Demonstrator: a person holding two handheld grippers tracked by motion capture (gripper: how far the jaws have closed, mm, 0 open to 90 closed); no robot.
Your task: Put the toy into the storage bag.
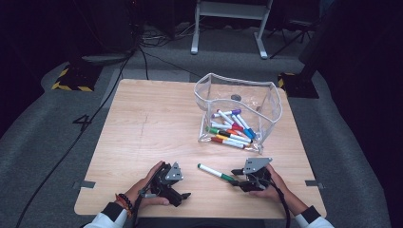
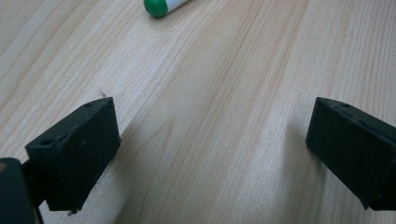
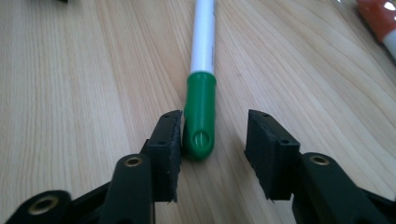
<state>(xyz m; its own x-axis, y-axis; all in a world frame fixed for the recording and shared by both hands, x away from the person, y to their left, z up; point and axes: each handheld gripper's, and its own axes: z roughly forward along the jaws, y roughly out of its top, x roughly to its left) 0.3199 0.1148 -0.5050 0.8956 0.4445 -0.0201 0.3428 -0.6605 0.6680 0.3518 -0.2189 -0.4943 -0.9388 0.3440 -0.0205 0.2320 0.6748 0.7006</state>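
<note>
A green-capped white marker (image 1: 216,172) lies on the wooden table (image 1: 152,123) near its front edge. My right gripper (image 1: 236,176) rests at the marker's cap end. In the right gripper view the green cap (image 3: 201,116) sits between the jaws of the right gripper (image 3: 213,123); the left pad touches it and the right pad stands apart with a gap, so the gripper is open. My left gripper (image 1: 183,187) rests on the table to the left, held by a hand. The left gripper (image 2: 212,140) is wide open over bare wood, with the marker's green end (image 2: 159,5) farther ahead.
A clear plastic pouch (image 1: 209,90) stands open at the table's back right, holding several coloured markers (image 1: 233,130). An orange-red marker (image 3: 378,14) shows at the top right of the right gripper view. A cable (image 1: 95,118) runs over the floor at left.
</note>
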